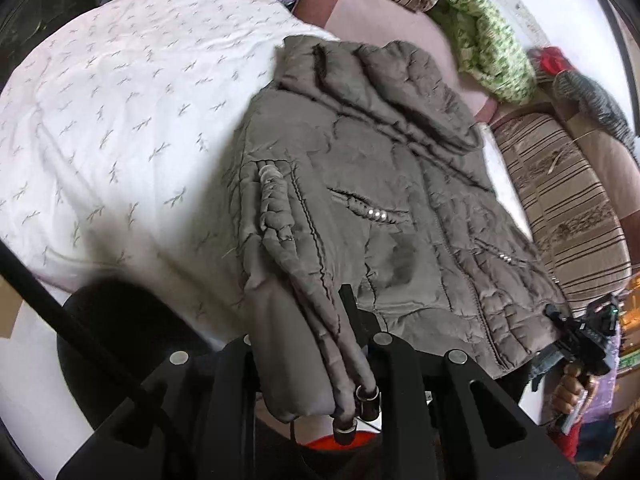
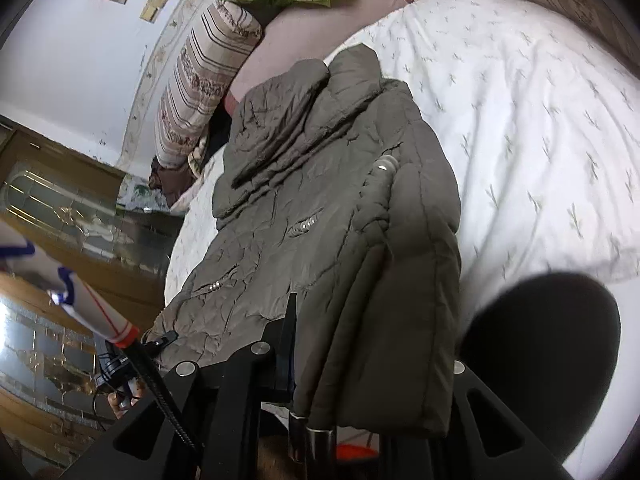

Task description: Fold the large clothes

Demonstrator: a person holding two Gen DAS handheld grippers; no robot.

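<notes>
A grey-brown quilted jacket (image 1: 380, 184) lies lengthwise on the bed, collar far and hem near me. In the left wrist view my left gripper (image 1: 316, 332) is shut on the near hem, where the folded sleeve and metal-tipped drawstrings (image 1: 360, 404) drape over its fingers. My right gripper (image 1: 560, 320), held by a hand (image 1: 568, 392), pinches the other hem corner. The right wrist view shows the jacket (image 2: 300, 184) again. There my right gripper (image 2: 332, 344) is clamped on the hem under the folded sleeve. The left gripper (image 2: 160, 340) holds the far hem corner at lower left.
The jacket rests on a white leaf-print quilt (image 1: 120, 120). Striped cushions (image 1: 568, 208) and a green blanket (image 1: 484, 48) border the bed. A wooden cabinet with glass doors (image 2: 60, 208) stands beside it. A dark round blob (image 2: 540, 360) blocks the right wrist view's lower right corner.
</notes>
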